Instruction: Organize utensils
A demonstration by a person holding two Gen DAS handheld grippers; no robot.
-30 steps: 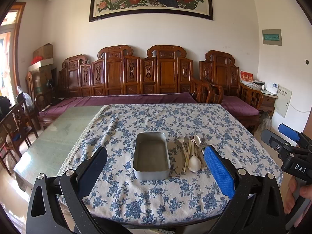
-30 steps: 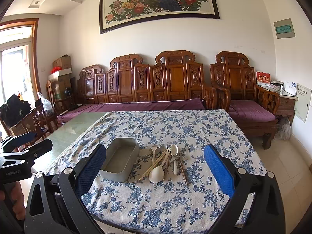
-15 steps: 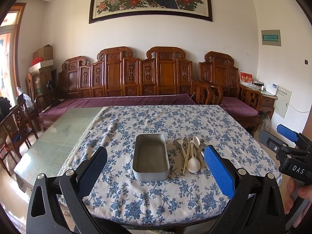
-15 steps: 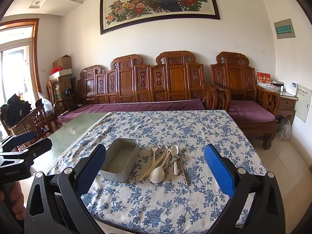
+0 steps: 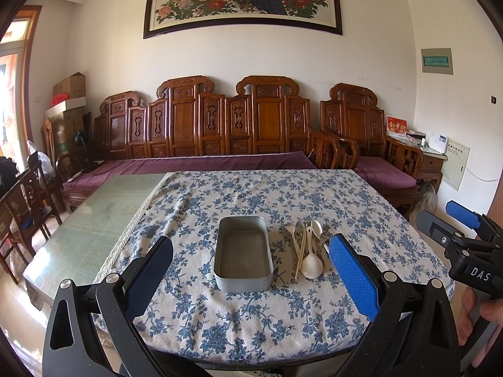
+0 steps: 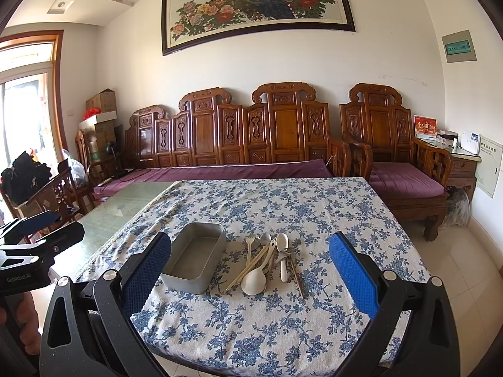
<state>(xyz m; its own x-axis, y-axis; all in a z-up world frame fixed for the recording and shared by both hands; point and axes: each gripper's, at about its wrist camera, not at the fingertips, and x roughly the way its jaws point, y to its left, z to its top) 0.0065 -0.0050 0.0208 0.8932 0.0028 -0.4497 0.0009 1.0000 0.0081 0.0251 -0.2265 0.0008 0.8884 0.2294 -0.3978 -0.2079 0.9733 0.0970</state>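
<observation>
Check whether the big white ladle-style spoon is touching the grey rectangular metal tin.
Apart. The right wrist view shows a strip of floral tablecloth between the big white ladle-style spoon and the grey rectangular metal tin; the left wrist view shows it too.

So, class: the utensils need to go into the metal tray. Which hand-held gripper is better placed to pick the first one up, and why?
Probably the right hand-held gripper: open, the utensil pile centred between its fingers. The left hand-held gripper frames the metal tray.

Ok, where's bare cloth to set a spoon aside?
Free: the tablecloth beyond the metal tray, right of the utensil pile, and along the near edge. Crowded: the narrow strip between tray and pile.
</observation>
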